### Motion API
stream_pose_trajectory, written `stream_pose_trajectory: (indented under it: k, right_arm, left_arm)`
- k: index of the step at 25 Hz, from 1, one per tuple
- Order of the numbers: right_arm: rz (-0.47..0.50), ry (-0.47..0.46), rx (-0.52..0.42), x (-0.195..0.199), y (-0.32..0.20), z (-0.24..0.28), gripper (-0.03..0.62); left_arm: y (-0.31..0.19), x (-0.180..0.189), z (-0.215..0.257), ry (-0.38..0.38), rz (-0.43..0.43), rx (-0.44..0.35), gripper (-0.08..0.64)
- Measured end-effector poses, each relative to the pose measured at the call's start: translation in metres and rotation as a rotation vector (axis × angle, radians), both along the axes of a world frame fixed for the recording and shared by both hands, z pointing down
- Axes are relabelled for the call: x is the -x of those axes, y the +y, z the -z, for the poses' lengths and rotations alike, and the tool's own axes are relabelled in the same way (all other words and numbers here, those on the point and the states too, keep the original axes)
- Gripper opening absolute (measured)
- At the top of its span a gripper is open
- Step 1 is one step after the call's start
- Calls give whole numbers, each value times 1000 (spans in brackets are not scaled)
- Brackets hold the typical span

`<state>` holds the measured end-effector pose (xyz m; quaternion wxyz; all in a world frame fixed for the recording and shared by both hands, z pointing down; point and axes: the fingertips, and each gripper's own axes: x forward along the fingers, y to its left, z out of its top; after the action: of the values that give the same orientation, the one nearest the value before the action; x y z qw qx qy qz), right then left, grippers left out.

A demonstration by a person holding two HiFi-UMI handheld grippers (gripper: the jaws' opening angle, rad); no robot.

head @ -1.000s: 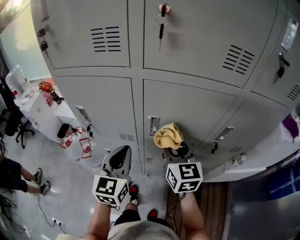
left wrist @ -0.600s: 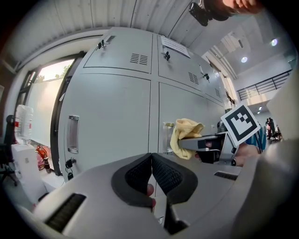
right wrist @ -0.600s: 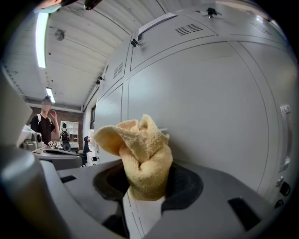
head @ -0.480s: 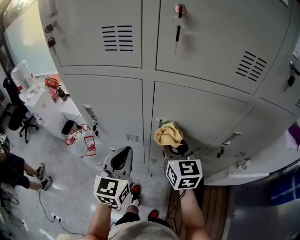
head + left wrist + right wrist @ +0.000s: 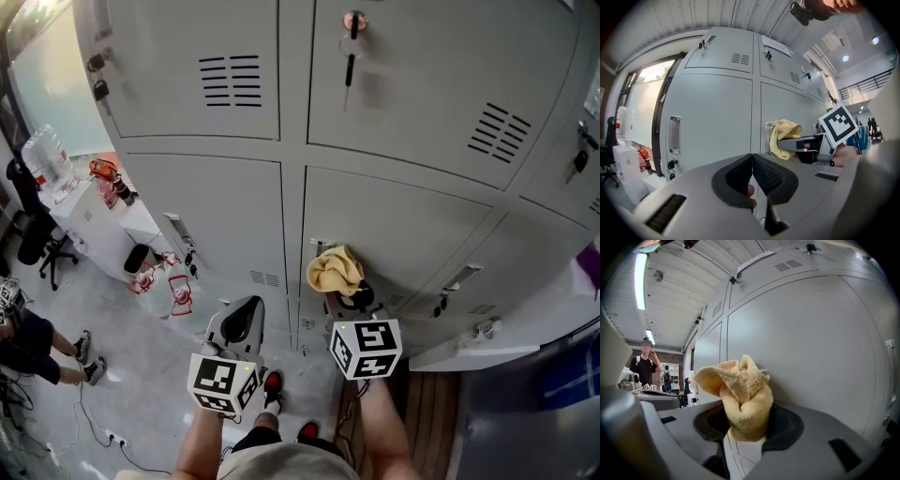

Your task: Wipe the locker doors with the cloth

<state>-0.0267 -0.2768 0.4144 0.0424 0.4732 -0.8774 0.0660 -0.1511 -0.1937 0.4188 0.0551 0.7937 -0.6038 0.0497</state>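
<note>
A bunched yellow cloth (image 5: pixel 336 270) (image 5: pixel 740 394) (image 5: pixel 785 136) is pinched in my right gripper (image 5: pixel 343 292) (image 5: pixel 744 423), which is shut on it. The cloth hangs just in front of a lower grey locker door (image 5: pixel 394 230), beside its handle (image 5: pixel 319 247); whether it touches the door I cannot tell. My left gripper (image 5: pixel 240 319) (image 5: pixel 752 174) is shut with nothing in it, held lower and to the left, facing the lower left locker door (image 5: pixel 216 216) (image 5: pixel 712 122).
Grey lockers (image 5: pixel 422 84) fill the wall, with keys hanging from locks (image 5: pixel 349 56). At left stand a white table (image 5: pixel 94 220) with a water bottle (image 5: pixel 49 159) and red items, an office chair (image 5: pixel 37 244) and a person's legs (image 5: pixel 37 352). A wooden board (image 5: pixel 422 412) lies right.
The view shifted slightly since a second ago; the lockers slid right in frame. Both grippers keep nearly the same places, the cloth still held by the right one.
</note>
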Motion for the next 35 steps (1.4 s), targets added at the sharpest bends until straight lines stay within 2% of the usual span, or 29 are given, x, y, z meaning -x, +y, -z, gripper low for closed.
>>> stream_pose_trajectory:
  k: [16,28,35]
  right_arm:
    - [-65,2,10,-27,0,-1,183]
    - [-148,13,13,-67,-1,0,183]
    - [-229,19,25,-102,-3,-5,183]
  left_arm:
    - [-3,-12,5,5,-32,-12,23]
    - [-12,-40,6,13,-104,-15,23]
    - [-19,-61,8,16,-153,-22,23]
